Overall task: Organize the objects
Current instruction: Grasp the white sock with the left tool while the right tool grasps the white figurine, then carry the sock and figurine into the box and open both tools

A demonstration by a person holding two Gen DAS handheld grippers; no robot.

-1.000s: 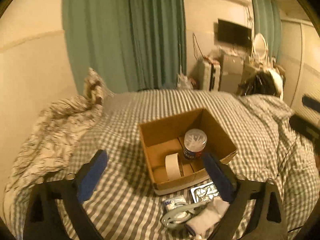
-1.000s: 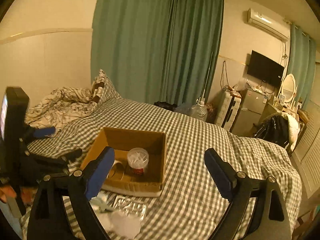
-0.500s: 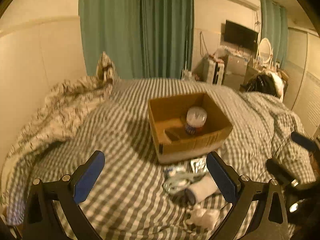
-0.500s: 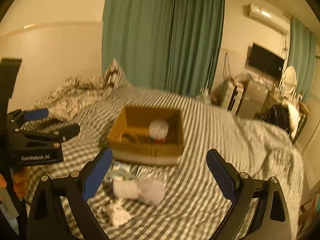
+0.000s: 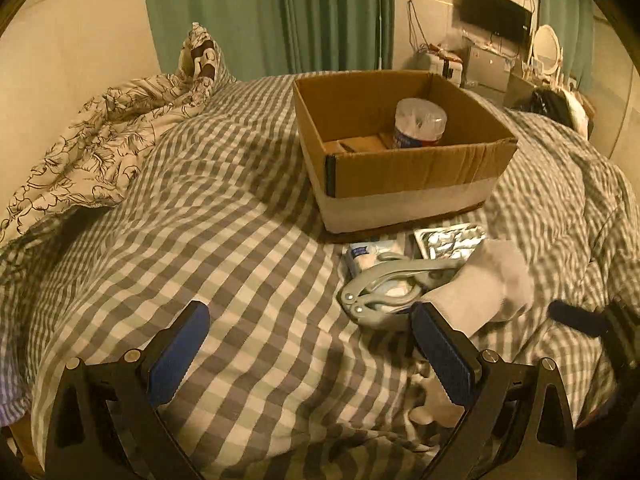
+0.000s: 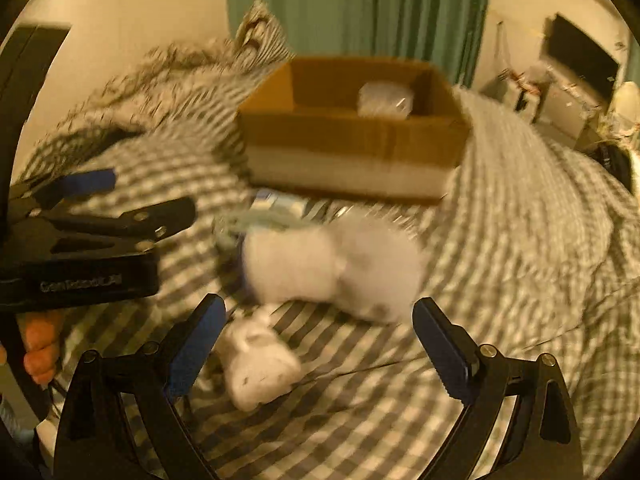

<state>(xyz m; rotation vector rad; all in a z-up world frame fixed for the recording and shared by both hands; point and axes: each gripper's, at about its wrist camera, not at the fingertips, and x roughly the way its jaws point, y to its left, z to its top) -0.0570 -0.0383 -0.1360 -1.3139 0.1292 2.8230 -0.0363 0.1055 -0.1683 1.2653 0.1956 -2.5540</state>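
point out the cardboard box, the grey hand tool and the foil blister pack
cardboard box [image 5: 416, 168], left wrist view, on its near outer wall
grey hand tool [image 5: 394, 278], left wrist view, on its upper handle
foil blister pack [image 5: 448, 240], left wrist view, on the middle of the foil

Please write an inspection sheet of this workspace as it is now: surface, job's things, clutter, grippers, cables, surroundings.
Surface: checked bed cover, rumpled.
Job's things: cardboard box holding a plastic jar; in front of it lie a white sock, grey tool, foil pack, small packet.
Clutter: floral quilt at the left.
Grippers: left gripper open, empty; right gripper open, empty, above a small white bundle.
Cables: wires on the far wall.
Surroundings: green curtains, TV.
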